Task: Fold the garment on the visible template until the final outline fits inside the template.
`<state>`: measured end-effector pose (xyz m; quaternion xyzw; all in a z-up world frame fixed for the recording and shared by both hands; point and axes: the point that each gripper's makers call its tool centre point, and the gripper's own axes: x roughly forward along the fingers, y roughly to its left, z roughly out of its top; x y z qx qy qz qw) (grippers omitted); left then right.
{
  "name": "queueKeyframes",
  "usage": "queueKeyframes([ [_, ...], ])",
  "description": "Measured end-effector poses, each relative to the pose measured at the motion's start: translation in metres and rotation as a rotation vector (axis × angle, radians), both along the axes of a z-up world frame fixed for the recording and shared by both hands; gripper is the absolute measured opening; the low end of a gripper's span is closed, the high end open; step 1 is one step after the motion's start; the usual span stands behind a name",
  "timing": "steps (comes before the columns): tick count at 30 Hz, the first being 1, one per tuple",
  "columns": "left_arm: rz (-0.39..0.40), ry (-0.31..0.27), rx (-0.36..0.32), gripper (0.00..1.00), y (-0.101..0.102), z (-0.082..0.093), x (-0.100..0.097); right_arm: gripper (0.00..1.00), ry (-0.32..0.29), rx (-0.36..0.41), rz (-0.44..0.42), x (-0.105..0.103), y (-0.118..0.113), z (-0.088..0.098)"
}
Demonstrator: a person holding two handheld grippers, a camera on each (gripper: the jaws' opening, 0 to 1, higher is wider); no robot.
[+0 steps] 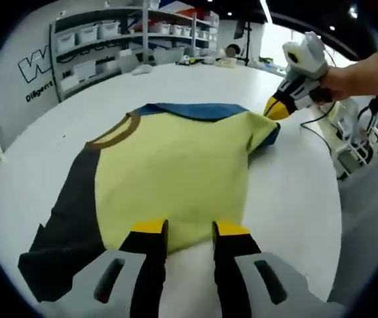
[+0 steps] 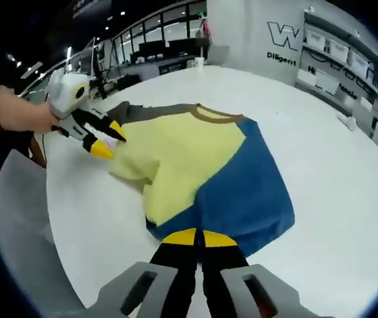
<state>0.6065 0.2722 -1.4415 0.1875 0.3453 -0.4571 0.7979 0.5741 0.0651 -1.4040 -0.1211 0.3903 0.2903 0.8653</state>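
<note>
A yellow garment with a dark grey sleeve, a brown collar and a blue half lies partly folded on the white table. In the left gripper view my left gripper stands open at the near yellow edge, with the cloth's hem reaching between its jaws. My right gripper pinches the far right corner of the garment. In the right gripper view the garment shows yellow over blue. There my right gripper is shut on the blue hem, and my left gripper is open beside the yellow fold.
Shelves with white bins stand beyond the table, seen as shelves in the right gripper view. Cables and a white rack sit past the table's right edge. A hand holds the right gripper; an arm holds the left.
</note>
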Motion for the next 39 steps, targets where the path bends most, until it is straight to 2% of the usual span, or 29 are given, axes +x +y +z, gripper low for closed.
queueKeyframes([
  [1, -0.004, 0.001, 0.024, 0.12, 0.004, -0.004, -0.001, 0.00, -0.005, 0.004, 0.001, 0.000, -0.001, 0.002],
  [2, -0.004, -0.016, -0.018, 0.11, 0.000, 0.001, 0.002, 0.00, -0.009, 0.005, 0.002, 0.000, -0.002, 0.004],
  [4, 0.010, -0.006, 0.004, 0.01, 0.005, -0.001, 0.002, 0.00, -0.027, -0.002, 0.014, 0.002, -0.005, 0.007],
  [9, 0.030, 0.001, 0.003, 0.00, 0.015, 0.001, 0.006, 0.00, -0.034, 0.008, 0.002, 0.005, -0.012, 0.014],
  [10, 0.036, 0.009, -0.026, 0.00, 0.013, 0.005, 0.006, 0.00, -0.036, 0.023, 0.004, 0.006, -0.011, 0.017],
  [12, 0.033, -0.001, -0.025, 0.01, 0.009, 0.009, 0.005, 0.00, -0.049, 0.006, 0.021, 0.007, -0.011, 0.020],
  [13, 0.035, -0.016, -0.041, 0.10, 0.003, 0.011, 0.007, 0.00, -0.049, 0.009, 0.023, 0.007, -0.010, 0.020],
  [15, 0.036, 0.033, -0.081, 0.32, -0.012, 0.008, -0.002, 0.00, -0.050, 0.014, 0.030, 0.008, -0.007, 0.022],
  [16, 0.026, 0.034, -0.085, 0.43, -0.018, 0.007, -0.003, 0.00, -0.049, 0.011, 0.037, 0.007, -0.006, 0.023],
  [17, 0.020, 0.025, -0.071, 0.46, -0.020, 0.005, -0.004, 0.00, -0.052, 0.014, 0.048, 0.007, -0.004, 0.026],
  [18, -0.012, -0.005, 0.016, 0.45, -0.013, -0.003, -0.005, 0.00, -0.055, 0.015, 0.053, 0.007, -0.003, 0.028],
  [19, -0.050, -0.037, 0.047, 0.42, -0.011, -0.004, -0.005, 0.00, -0.059, 0.008, 0.061, 0.007, -0.004, 0.030],
  [20, -0.032, -0.013, -0.010, 0.39, -0.017, 0.001, -0.008, 0.00, -0.059, 0.005, 0.064, 0.007, -0.005, 0.030],
  [21, -0.027, -0.004, -0.012, 0.34, -0.016, 0.002, -0.008, 0.00, -0.061, 0.005, 0.063, 0.008, -0.008, 0.032],
  [23, -0.038, -0.017, 0.011, 0.07, -0.012, 0.001, -0.004, 0.00, -0.065, -0.001, 0.065, 0.009, -0.013, 0.034],
  [26, -0.030, -0.002, -0.008, 0.07, -0.008, 0.002, -0.003, 0.00, -0.062, 0.002, 0.055, 0.009, -0.020, 0.038],
  [28, -0.033, -0.011, 0.000, 0.07, -0.003, 0.003, -0.002, 0.00, -0.068, 0.003, 0.047, 0.012, -0.028, 0.042],
  [31, -0.028, -0.008, -0.004, 0.06, 0.004, 0.007, 0.001, 0.00, -0.071, 0.057, -0.012, 0.019, -0.039, 0.051],
  [34, -0.019, -0.015, -0.005, 0.06, 0.014, 0.013, 0.007, 0.00, -0.076, 0.035, -0.044, 0.024, -0.056, 0.057],
  [39, 0.010, -0.031, -0.006, 0.06, 0.028, 0.024, 0.017, 0.00, -0.087, 0.033, -0.130, 0.040, -0.086, 0.057],
])
